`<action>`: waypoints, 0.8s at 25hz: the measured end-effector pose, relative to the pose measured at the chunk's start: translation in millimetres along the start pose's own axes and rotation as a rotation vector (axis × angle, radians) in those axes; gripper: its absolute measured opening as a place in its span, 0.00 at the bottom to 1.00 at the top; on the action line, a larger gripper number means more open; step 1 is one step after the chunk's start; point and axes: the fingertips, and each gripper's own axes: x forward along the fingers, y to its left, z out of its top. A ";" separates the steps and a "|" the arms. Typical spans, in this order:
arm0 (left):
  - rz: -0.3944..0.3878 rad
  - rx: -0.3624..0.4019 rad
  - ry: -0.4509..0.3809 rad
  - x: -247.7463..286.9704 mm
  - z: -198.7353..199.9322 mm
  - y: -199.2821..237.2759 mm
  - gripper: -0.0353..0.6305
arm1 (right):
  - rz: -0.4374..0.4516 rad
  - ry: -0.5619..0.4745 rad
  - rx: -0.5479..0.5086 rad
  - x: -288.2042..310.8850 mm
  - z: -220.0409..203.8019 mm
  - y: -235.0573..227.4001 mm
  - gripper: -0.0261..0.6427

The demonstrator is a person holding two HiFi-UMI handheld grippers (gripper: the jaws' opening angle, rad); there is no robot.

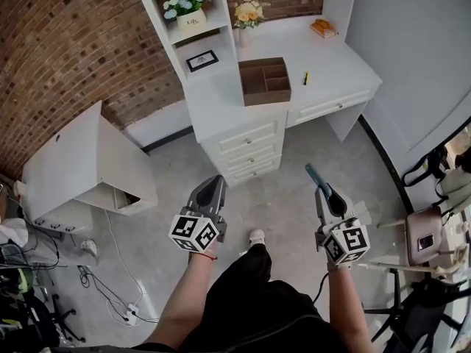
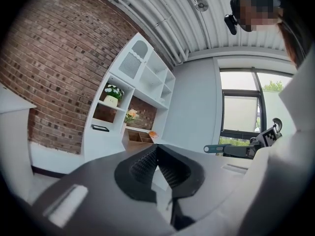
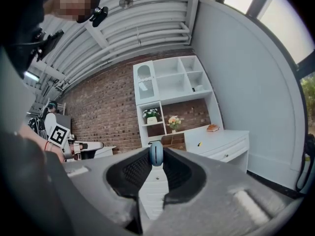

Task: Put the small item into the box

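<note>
Standing well back from the white desk [image 1: 338, 65], open grey floor in between. Right gripper [image 1: 326, 201] clenched on the near end of a slim teal item [image 1: 315, 176], most of its length poking forward past the jaws. Left gripper [image 1: 214, 184] closed tip to tip on nothing, level beside the right. Compartmented brown box [image 1: 263, 98] well ahead, near the front edge of the desk top, above the drawers [image 1: 250, 149].

Probable troubles:
- Only a short hold on a long item, hence a risk of levering it askew or out of the jaws with any knock against the desk edge or the box wall.
- A chance of landing it across a divider rather than inside a compartment, if let go too high or at a slant.
- A small yellow object [image 1: 305, 78] just right of the box, easy to nudge in passing.

Plenty of room straight ahead. Tighter at the sides:
- a white cabinet [image 1: 66, 160] and floor cables [image 1: 110, 285] to the left
- cluttered furniture [image 1: 423, 237] to the right
- a shelf unit [image 1: 195, 43] rising just left of the box

Probably best approached from the front or right, over the bare desk top.
</note>
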 end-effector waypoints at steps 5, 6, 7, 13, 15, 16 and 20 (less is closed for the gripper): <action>-0.015 0.001 0.011 38.9 8.2 19.9 0.06 | -0.007 0.019 0.010 37.7 1.8 -13.7 0.14; -0.018 0.000 0.014 46.0 8.8 23.8 0.06 | -0.011 0.023 0.012 44.4 1.6 -16.7 0.14; -0.021 -0.001 0.017 52.8 9.2 28.0 0.06 | -0.014 0.025 0.012 51.1 1.7 -19.4 0.14; -0.041 -0.004 0.027 94.1 13.6 54.0 0.06 | -0.023 0.040 0.000 95.8 5.8 -33.1 0.14; -0.050 0.000 0.030 106.8 14.6 62.1 0.06 | -0.029 0.044 -0.002 110.3 6.3 -37.2 0.14; -0.054 0.002 0.031 112.3 14.8 66.6 0.06 | -0.031 0.046 -0.002 117.2 6.1 -38.6 0.14; -0.060 -0.003 0.038 130.8 12.5 83.1 0.06 | -0.029 0.049 -0.002 139.6 4.4 -40.5 0.14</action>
